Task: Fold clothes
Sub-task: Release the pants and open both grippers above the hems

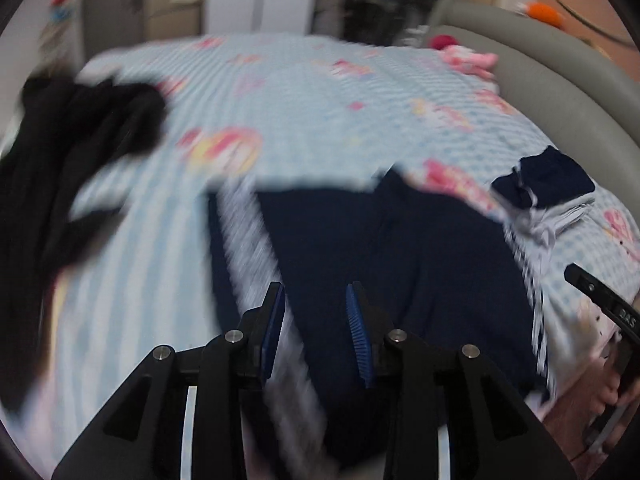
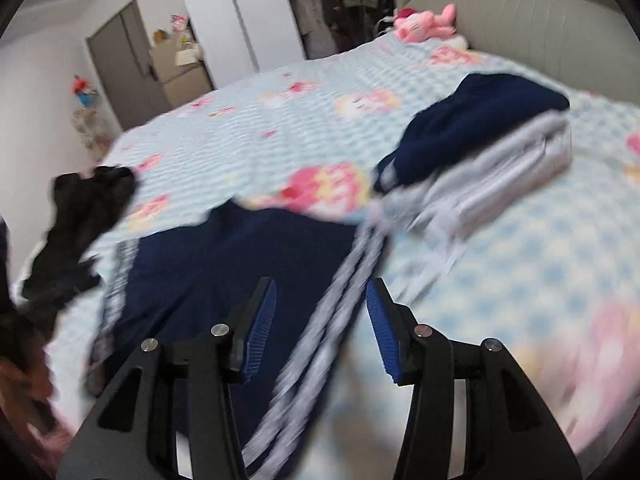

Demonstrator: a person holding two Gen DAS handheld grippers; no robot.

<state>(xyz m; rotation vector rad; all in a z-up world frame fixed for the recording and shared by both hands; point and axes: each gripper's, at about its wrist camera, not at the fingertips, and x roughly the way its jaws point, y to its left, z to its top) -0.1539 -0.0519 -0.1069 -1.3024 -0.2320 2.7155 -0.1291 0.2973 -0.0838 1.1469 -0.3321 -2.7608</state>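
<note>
A navy garment with white side stripes (image 1: 400, 264) lies flat on the bed under both grippers, and the right wrist view shows it too (image 2: 224, 264). My left gripper (image 1: 316, 300) hovers above its left part, jaws apart, nothing between the blue pads. My right gripper (image 2: 322, 300) hangs over the striped right edge, jaws apart and empty. A folded stack of navy and white clothes (image 2: 480, 148) rests to the right, small in the left wrist view (image 1: 548, 192). A crumpled black garment (image 1: 68, 168) lies at the left (image 2: 84, 216). The other gripper's black finger (image 1: 604, 300) shows at the right edge.
The bed wears a light blue checked cover with pink cartoon prints (image 2: 280, 128). A grey padded headboard (image 2: 520, 12) and a pink plush toy (image 2: 428, 24) are at the far right. Beyond the bed stand a white wardrobe (image 2: 240, 12) and a grey door (image 2: 124, 60).
</note>
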